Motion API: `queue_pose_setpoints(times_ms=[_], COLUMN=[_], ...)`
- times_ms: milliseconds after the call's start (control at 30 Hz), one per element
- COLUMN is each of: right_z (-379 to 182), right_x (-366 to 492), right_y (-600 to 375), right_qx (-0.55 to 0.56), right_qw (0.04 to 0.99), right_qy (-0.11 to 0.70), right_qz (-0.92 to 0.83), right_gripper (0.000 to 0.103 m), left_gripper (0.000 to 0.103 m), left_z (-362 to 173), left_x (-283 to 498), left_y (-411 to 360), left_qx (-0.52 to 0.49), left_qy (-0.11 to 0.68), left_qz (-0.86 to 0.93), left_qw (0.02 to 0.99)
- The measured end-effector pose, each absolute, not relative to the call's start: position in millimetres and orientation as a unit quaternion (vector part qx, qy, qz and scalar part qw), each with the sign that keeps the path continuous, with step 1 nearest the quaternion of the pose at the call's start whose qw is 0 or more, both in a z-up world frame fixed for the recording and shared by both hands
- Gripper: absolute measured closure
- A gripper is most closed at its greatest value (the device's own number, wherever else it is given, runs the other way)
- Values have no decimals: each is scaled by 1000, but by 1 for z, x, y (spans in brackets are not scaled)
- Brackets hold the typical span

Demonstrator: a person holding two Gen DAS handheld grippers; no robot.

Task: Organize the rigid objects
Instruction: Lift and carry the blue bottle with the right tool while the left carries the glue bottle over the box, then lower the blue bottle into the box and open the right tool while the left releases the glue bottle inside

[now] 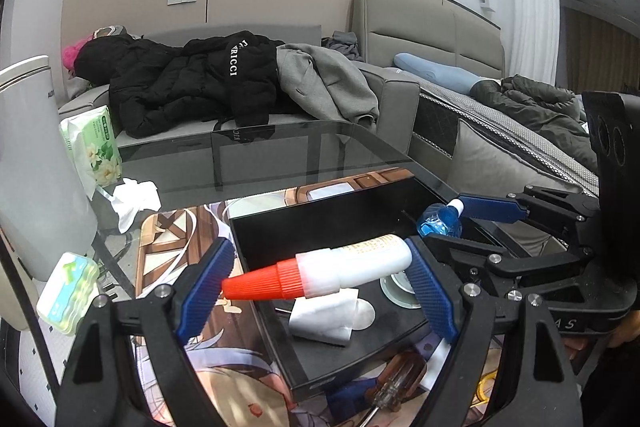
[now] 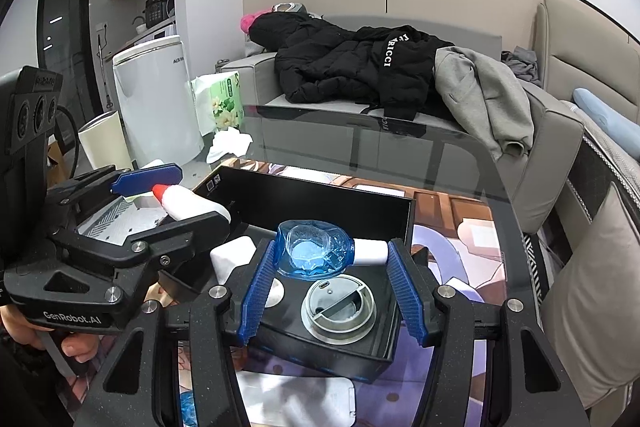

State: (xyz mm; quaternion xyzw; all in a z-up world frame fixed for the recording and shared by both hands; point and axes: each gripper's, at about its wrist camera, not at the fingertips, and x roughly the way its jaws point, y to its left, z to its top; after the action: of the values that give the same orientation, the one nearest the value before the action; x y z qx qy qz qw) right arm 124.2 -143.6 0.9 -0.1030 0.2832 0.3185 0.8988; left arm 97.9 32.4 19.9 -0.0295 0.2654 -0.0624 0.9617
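Glass tops the desk (image 1: 280,151), with a printed mat (image 1: 168,235) under an open black box (image 2: 320,203) that serves as the landmark. Behind the box, a grey sofa (image 2: 552,131) carries a black puffer jacket (image 1: 180,83) and a grey garment (image 1: 324,79). Left of the box stand a green tissue pack (image 1: 94,143) and a crumpled tissue (image 1: 132,197).

Over the box's near left part, the left tongs (image 1: 316,275) grip a white glue bottle (image 1: 360,263) lengthwise: one blue pad presses its base, the other meets the tip of its red cone cap (image 1: 260,283). The bottle lies roughly level above the box floor.

Over the box's right part, the right tongs (image 2: 332,253) clamp a clear blue bottle (image 2: 316,249) with a white cap (image 2: 370,253), also end to end, pads against its base and cap. It hangs above a round metal lid (image 2: 340,307) lying inside the box.

On the box floor also lie a folded white paper piece (image 1: 324,315) and a pale disc (image 1: 366,315). Just in front of the box, on the mat, rests a screwdriver (image 1: 396,385) with an amber handle.
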Motion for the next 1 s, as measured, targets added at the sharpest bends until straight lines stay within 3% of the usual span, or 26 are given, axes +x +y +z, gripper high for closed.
queue_pose_setpoints(times_ms=[633,733,867,1000], right_z=[-6,-2,0,0], right_x=[130,125,125,125], right_y=[-137,-140,-151,-158], right_qx=[-133,-134,-127,-119], right_qw=[887,893,904,905], right_qy=[287,276,271,276], right_qz=[335,330,306,302], right_gripper=[45,41,20,17], left_gripper=[18,18,17,17], left_z=[14,15,15,13], left_x=[105,104,104,104], left_y=[38,39,36,31], left_qx=[-45,-52,-48,-33], left_qy=[270,268,272,275], left_qz=[-78,-80,-81,-69], left_qw=[959,959,958,958])
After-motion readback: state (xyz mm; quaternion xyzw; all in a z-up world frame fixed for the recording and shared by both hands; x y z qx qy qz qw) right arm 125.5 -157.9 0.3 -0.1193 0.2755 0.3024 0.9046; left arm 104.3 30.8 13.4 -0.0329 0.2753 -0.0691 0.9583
